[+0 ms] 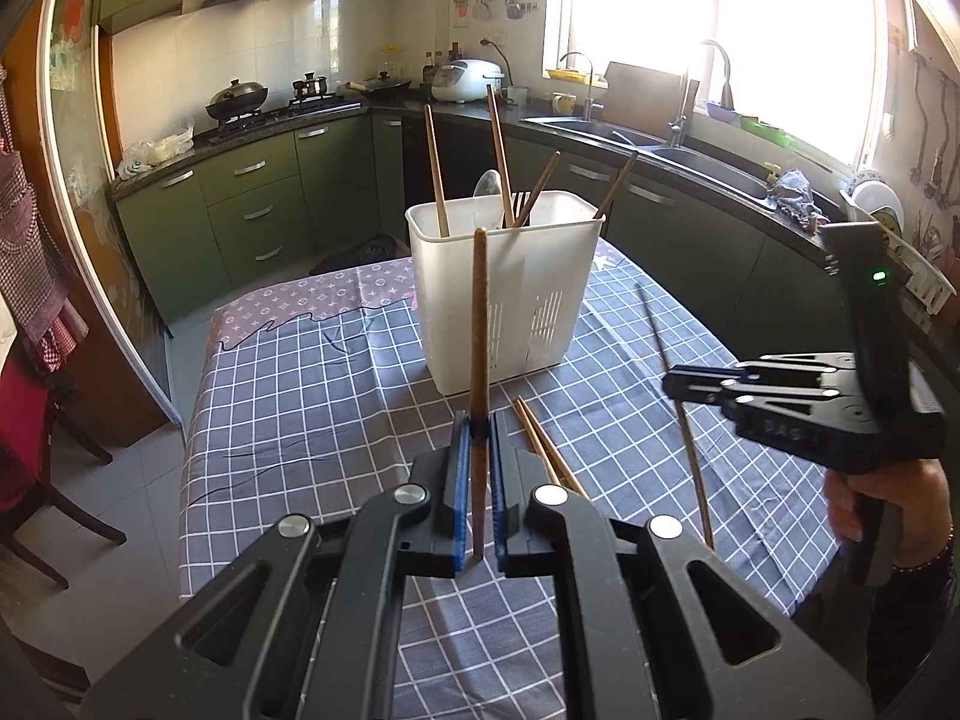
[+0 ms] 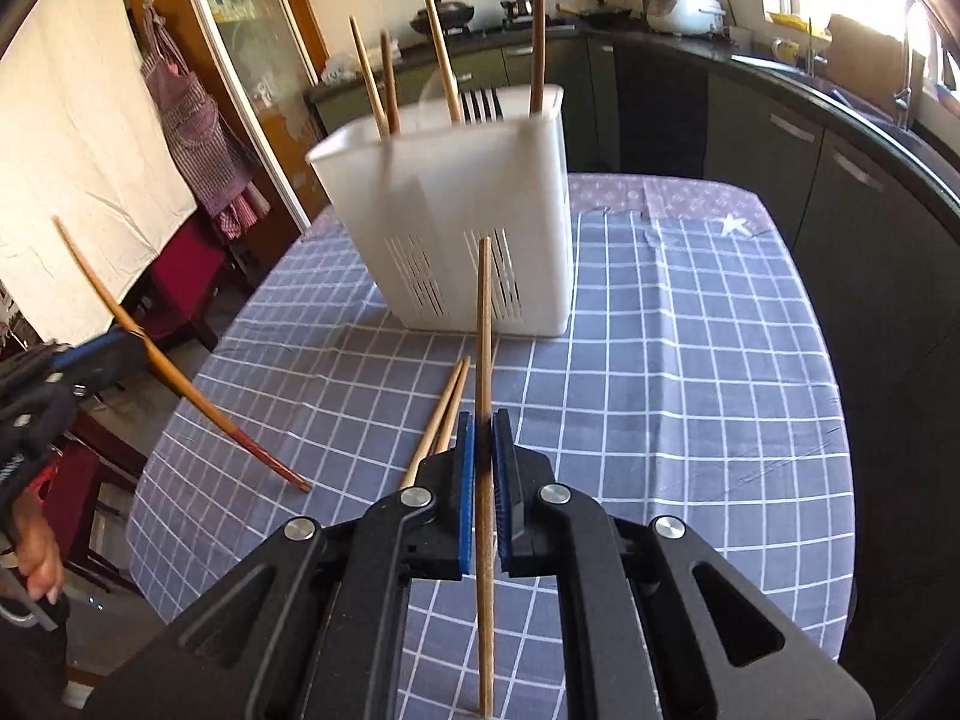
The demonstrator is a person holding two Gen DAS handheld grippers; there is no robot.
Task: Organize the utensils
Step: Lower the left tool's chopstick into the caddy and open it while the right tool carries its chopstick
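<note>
Each tool, left (image 1: 480,429) and right (image 2: 483,420), pinches one chopstick. Two chopsticks (image 1: 549,450) lie loose on the tabletop (image 1: 288,396); four stand in the white holder (image 1: 510,300), plenty of cloth free around it.

utensil holder (image 1: 504,294) on the table (image 1: 288,372) at 12 o'clock, chopsticks (image 1: 501,156) upright inside it, a pair of chopsticks (image 1: 549,447) on the cloth before it, sink (image 1: 678,153) at 2 o'clock, stove (image 1: 270,111) at 10 o'clock
</note>
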